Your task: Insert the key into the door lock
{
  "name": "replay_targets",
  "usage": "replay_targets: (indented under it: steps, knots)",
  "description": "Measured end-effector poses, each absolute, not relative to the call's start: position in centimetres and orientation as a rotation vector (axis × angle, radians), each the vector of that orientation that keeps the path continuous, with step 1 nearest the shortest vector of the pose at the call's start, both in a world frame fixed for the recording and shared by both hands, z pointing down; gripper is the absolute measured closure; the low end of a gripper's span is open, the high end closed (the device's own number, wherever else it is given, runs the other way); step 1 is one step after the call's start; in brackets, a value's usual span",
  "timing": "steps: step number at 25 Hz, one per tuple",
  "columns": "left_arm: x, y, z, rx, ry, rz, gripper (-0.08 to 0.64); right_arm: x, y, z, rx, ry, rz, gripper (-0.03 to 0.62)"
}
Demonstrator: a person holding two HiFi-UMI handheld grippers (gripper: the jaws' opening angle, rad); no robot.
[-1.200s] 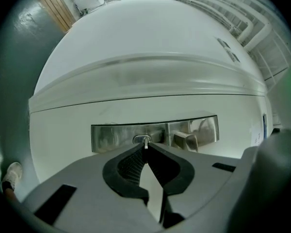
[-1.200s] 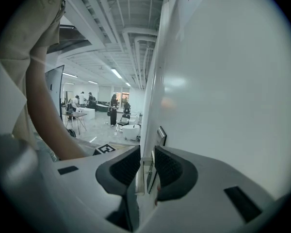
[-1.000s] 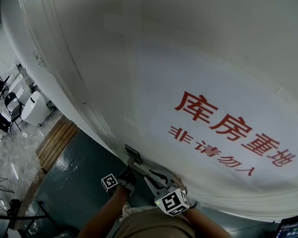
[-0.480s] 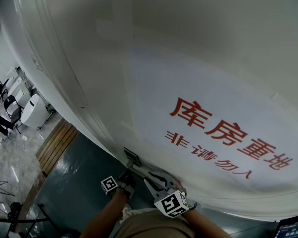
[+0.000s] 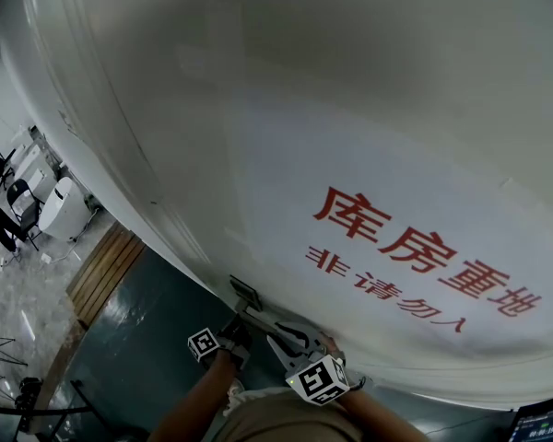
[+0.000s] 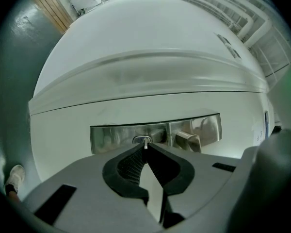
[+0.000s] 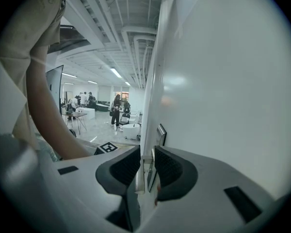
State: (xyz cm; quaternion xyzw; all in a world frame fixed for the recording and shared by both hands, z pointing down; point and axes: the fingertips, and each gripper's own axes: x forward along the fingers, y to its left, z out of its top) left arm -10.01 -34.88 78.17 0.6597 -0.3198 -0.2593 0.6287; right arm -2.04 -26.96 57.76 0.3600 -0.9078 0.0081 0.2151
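Observation:
A white door (image 5: 286, 127) with red lettering carries a steel lock plate (image 6: 111, 136) with a keyhole and a lever handle (image 6: 188, 141). My left gripper (image 6: 145, 146) is shut on a small metal key (image 6: 145, 142). The key's tip sits at the keyhole; how deep it goes I cannot tell. In the head view the left gripper (image 5: 241, 323) points at the lock plate (image 5: 245, 293). My right gripper (image 7: 145, 155) reaches along the door face, with the silver handle (image 7: 141, 171) clamped between its pads. It shows in the head view as the right gripper (image 5: 275, 328).
The door frame's edge (image 5: 180, 228) runs down to the left of the lock. Beyond it lie a wooden floor strip (image 5: 106, 265), white bins (image 5: 63, 205) and chairs. People, tables and chairs (image 7: 117, 111) stand far back in the room. A shoe (image 6: 12, 176) shows on the dark floor.
Only the head view has shifted a little. Both grippers stay where they were at the lock.

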Motion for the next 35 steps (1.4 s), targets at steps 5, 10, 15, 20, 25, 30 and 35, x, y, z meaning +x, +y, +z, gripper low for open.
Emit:
replay_targets:
  steps: [5,10,15,20,25,30,35]
  knots:
    - [-9.84,-35.33,78.15,1.456,-0.72,-0.663,0.529,-1.99,-27.09,57.59,1.005,-2.515,0.019,0.495]
    - [-9.77,-35.33,78.18,1.469,-0.707,-0.663,0.529,-1.56,-26.91,57.78,1.016,-2.501,0.026,0.495]
    - [-9.95,-35.28,78.37,1.48,-0.717,-0.657,0.529,-1.44,-26.99,57.75,1.023,-2.498,0.028,0.495]
    - [-9.74,-35.33,78.12,1.525,-0.719,-0.603,0.529,-1.66,-26.94,57.96,1.017,-2.498,0.032,0.495]
    - [-9.79,-35.45,78.38,1.489,-0.721,-0.642,0.529,-1.95,-26.97,58.09,1.01,-2.5,0.034,0.495]
    - [-9.58,-35.46,78.08,1.5,-0.725,-0.626,0.528,-2.24,-26.77,58.16,1.005,-2.501,0.036,0.495]
    - [-9.72,-35.41,78.43,1.525,-0.754,-0.583,0.528,-2.3,-26.47,58.21,1.012,-2.499,0.046,0.495]
